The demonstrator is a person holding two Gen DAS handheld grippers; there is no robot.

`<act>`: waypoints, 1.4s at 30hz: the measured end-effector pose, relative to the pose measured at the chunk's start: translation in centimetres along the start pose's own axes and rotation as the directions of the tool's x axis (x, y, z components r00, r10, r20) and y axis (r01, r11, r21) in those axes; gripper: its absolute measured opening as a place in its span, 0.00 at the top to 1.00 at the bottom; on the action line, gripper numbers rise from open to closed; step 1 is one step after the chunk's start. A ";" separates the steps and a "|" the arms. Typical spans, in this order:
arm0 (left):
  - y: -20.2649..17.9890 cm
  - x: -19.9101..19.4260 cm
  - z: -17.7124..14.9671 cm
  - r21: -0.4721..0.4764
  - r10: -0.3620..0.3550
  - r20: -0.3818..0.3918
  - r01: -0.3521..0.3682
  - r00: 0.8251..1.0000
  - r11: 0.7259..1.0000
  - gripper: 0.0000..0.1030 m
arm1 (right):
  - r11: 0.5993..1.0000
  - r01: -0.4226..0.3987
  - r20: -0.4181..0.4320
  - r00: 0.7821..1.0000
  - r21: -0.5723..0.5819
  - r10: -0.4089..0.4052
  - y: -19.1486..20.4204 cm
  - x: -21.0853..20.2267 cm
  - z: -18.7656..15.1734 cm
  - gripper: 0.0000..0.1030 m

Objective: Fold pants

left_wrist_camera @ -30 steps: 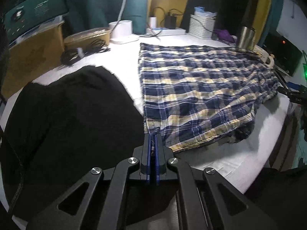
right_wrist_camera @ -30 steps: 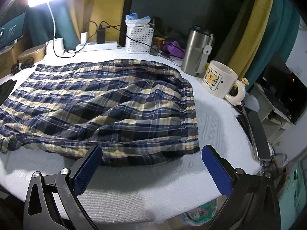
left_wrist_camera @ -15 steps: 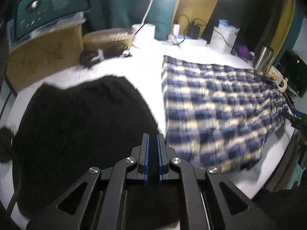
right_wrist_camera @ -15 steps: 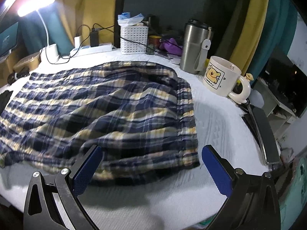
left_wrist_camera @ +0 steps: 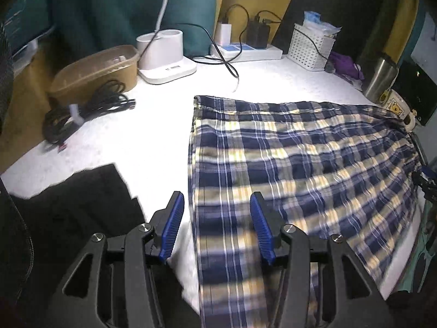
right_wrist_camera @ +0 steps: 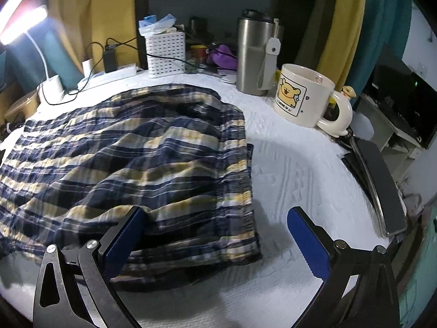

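Observation:
Blue, white and yellow plaid pants [left_wrist_camera: 286, 164] lie spread on the white table [left_wrist_camera: 153, 136]; the right wrist view shows their gathered waistband end [right_wrist_camera: 235, 164]. My left gripper [left_wrist_camera: 215, 229] hovers over the pants' left hem edge, its jaws opening, with the plaid cloth below them and nothing pinched. My right gripper [right_wrist_camera: 215, 240] stands open wide over the near corner of the waistband end, its left pad just above the cloth, not pressing on it.
A black garment [left_wrist_camera: 76, 207] lies left of the pants. At the back stand a brown tub [left_wrist_camera: 95, 71], coiled cable [left_wrist_camera: 82, 109], lamp base [left_wrist_camera: 164, 57], power strip [left_wrist_camera: 245, 50] and white basket [right_wrist_camera: 165, 54]. A steel tumbler [right_wrist_camera: 254, 57], bear mug [right_wrist_camera: 303, 98] and dark tablet [right_wrist_camera: 379, 183] crowd the right edge.
My left gripper let go, swung right from the black garment to the pants' left edge, and its jaws parted. My right gripper moved in closer over the waistband corner, still open.

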State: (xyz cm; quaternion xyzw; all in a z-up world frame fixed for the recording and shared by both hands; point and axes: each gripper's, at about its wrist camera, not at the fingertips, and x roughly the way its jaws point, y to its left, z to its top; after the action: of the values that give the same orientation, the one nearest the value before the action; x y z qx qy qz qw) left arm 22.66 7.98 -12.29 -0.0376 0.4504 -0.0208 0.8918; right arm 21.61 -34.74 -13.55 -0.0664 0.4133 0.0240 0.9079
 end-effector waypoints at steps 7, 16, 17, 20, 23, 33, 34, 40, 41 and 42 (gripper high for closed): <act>0.8 2.5 1.3 0.031 0.016 -0.007 -0.015 1.000 0.999 0.63 | 1.000 0.006 -0.014 1.000 0.022 -0.005 -0.5 1.3 0.5 0.00; 1.5 2.4 1.4 0.056 0.046 0.006 -0.046 0.999 0.997 0.95 | 1.000 -0.001 -0.036 0.999 0.015 0.001 0.2 2.8 1.0 0.00; 1.4 2.5 1.5 0.051 0.057 0.012 -0.058 0.998 0.997 0.95 | 1.000 -0.001 -0.037 0.999 0.013 0.001 0.3 2.9 1.0 0.00; 1.8 1.6 1.4 0.030 0.118 0.039 -0.119 0.992 0.992 0.99 | 1.000 0.004 -0.042 0.999 0.008 -0.003 0.5 3.2 1.2 0.00; 2.6 2.0 1.3 0.027 0.113 0.017 -0.114 0.993 0.993 1.00 | 1.000 0.002 -0.046 0.999 0.013 -0.002 0.4 3.4 1.2 0.00; 1.9 -2.0 2.3 -0.026 0.073 0.090 -0.071 0.993 0.997 0.98 | 0.999 0.023 -0.006 1.000 0.044 -0.023 -0.3 2.1 1.5 0.00; 1.2 -2.2 2.4 -0.015 0.054 0.098 -0.052 0.994 0.999 0.96 | 0.999 0.026 0.006 1.000 0.044 -0.026 -0.3 1.7 1.7 0.00; -3.1 -0.3 3.5 0.073 -0.051 0.067 0.046 0.996 0.996 0.68 | 0.999 -0.006 0.090 0.996 0.032 0.003 0.3 -0.6 3.3 0.07; -3.7 0.3 3.8 0.081 -0.062 0.055 0.058 0.997 0.995 0.68 | 1.000 -0.019 0.088 0.996 0.015 0.017 0.6 -0.5 3.7 0.15; -4.0 0.9 4.1 0.084 -0.068 0.045 0.064 0.997 0.994 0.68 | 0.999 -0.031 0.079 0.996 -0.007 0.032 1.1 -0.2 4.2 0.16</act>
State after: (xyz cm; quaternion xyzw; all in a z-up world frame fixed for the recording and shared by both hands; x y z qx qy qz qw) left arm 26.43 4.09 -10.23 -0.0160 0.4262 -0.0681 0.9019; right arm 24.51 -33.05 -10.80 -0.0617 0.3777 0.0421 0.9229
